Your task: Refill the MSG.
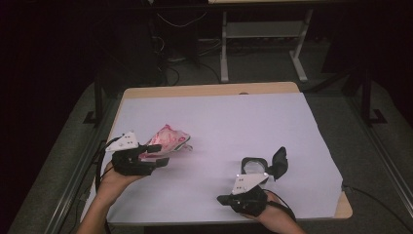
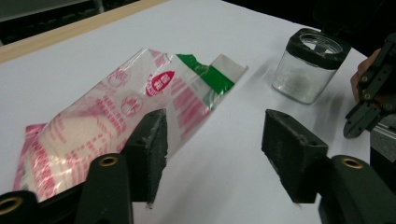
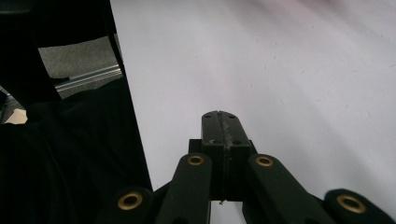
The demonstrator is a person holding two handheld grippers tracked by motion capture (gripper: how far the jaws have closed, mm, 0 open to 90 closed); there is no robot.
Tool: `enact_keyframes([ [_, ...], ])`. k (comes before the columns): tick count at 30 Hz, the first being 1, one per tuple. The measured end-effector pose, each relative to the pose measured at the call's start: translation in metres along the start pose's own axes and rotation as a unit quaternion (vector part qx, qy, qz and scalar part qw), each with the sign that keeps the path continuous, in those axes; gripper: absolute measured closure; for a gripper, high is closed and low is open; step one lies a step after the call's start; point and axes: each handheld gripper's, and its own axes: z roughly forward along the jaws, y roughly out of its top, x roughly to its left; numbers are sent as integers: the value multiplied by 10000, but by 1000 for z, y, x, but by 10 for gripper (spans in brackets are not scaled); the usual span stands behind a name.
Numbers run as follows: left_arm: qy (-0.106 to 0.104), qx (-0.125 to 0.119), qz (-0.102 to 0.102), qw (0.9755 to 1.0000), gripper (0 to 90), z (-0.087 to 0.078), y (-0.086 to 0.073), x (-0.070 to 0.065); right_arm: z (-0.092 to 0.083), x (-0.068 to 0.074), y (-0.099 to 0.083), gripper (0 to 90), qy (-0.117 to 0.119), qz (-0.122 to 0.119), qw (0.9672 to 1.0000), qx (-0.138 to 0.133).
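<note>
- On the left side of the white-covered table [image 1: 219, 122], the pink-and-white plastic bag [image 2: 116, 116] lies flat just beside the left gripper [image 2: 212, 154], whose jaws stand apart with nothing between them; one jaw sits against the bag's edge, likely released.
- Near the right hand, the right gripper [image 3: 223, 126] is clenched on nothing, parked off the work.
- Just beyond it stands a clear jar [image 1: 254, 165] with a black lid.
- Crinkled, the bag has red print, a green strip at its torn-looking mouth, and something white inside.
</note>
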Motion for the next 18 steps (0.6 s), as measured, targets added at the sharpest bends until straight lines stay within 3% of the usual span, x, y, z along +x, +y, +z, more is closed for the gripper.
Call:
enact_keyframes([
  [9,179,171,351,9991,314,26,14,-1,12,-3,13,898,-79,30,9999,-74],
  [13,340,335,642,9968,305,45,18,-6,15,-4,15,898,-40,27,9999,-115],
  [15,419,358,668,9962,333,48,17,-7,14,-4,15,898,-34,9,9999,-136],
  [18,482,307,607,9965,450,48,16,-6,12,-5,15,898,-30,4,9998,-175],
])
